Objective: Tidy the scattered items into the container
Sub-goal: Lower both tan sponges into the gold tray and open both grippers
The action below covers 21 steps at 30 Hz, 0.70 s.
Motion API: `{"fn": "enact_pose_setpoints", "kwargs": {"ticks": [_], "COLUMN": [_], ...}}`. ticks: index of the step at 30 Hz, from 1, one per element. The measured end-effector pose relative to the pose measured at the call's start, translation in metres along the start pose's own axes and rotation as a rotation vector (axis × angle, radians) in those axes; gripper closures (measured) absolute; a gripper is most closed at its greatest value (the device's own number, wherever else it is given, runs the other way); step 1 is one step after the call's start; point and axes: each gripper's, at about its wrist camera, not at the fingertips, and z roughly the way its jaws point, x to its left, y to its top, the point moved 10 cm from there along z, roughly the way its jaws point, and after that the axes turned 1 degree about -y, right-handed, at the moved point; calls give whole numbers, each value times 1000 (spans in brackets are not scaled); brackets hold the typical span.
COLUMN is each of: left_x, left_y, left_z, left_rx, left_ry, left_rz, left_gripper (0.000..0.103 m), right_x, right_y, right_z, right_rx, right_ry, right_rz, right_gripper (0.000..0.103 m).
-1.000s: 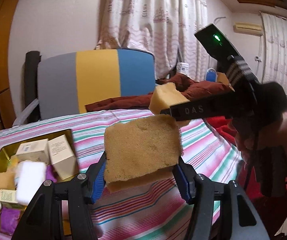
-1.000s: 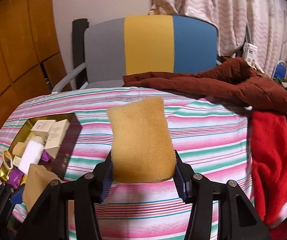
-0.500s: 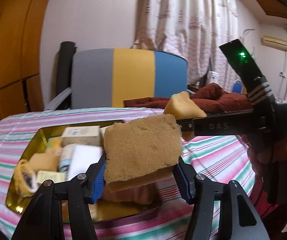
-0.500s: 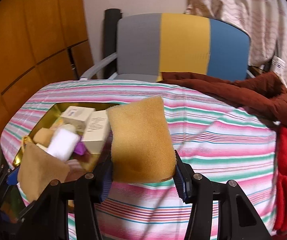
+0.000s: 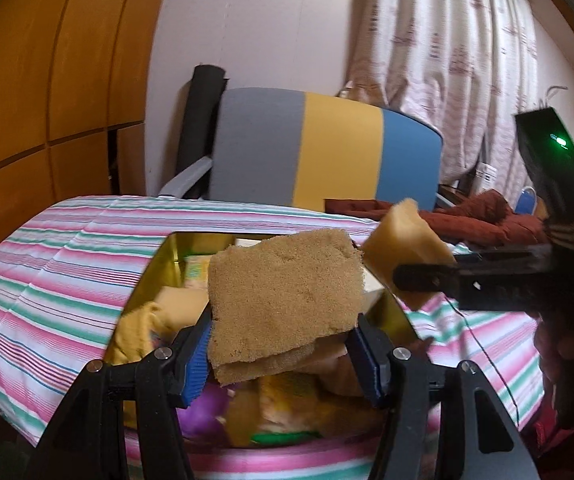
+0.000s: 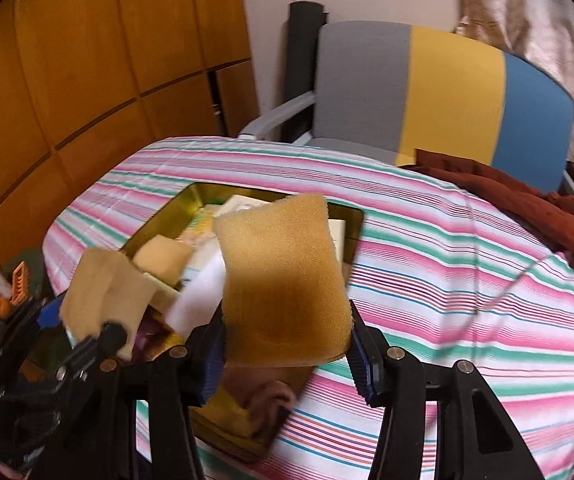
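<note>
Two sponges in the air, one per gripper. The left gripper (image 5: 283, 354) has its blue pads pressed on either side of a coarse brown sponge (image 5: 285, 296), jaws fairly wide around it, and the sponge hangs right over the gold tin (image 5: 159, 264). The right gripper (image 6: 283, 354) is clamped on a smoother yellow sponge (image 6: 283, 276), which stands upright between the pads, above the tin's near right part.

From the left wrist view the right gripper juts in from the right, its sponge showing as a pale yellow block above the tin's far right corner. From the right wrist view the left gripper sits low on the left with its brown sponge over the tin's near left.

The one tin lies on the striped worktop (image 6: 447, 264), left of centre, and it is crowded: a white block (image 6: 199, 296), a pale box (image 6: 243, 204), another tan sponge piece (image 6: 163, 256), something purple (image 5: 203, 420), something yellow (image 5: 139, 328). I can't count the rest, too blurred.

Far side, one chair (image 5: 327, 152) in grey, yellow and blue. To the right, dark red cloth (image 6: 527, 204) is heaped on the worktop.
</note>
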Motion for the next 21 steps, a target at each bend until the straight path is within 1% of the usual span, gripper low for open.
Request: {"fn": "enact_pose_setpoints", "kwargs": {"ticks": [4, 5, 11, 13, 16, 18, 21], "left_x": [21, 27, 39, 43, 50, 54, 59], "left_y": [10, 13, 23, 26, 26, 25, 24], "left_z": [15, 21, 49, 60, 74, 85, 97], "left_rx": [35, 44, 97, 112, 149, 174, 194], "left_ry": [12, 16, -13, -7, -24, -12, 22], "left_rz": [-18, -22, -53, -67, -110, -120, -115], "left_gripper": [42, 42, 42, 42, 42, 41, 37], "right_x": [20, 22, 20, 18, 17, 18, 19], "right_y": [4, 5, 3, 2, 3, 4, 4], "right_z": [8, 11, 26, 31, 38, 42, 47], "right_rx": [15, 17, 61, 77, 97, 102, 110], "right_ry": [56, 58, 30, 22, 8, 3, -12], "right_rz": [5, 5, 35, 50, 53, 50, 50], "right_gripper": [50, 50, 50, 49, 49, 49, 49]}}
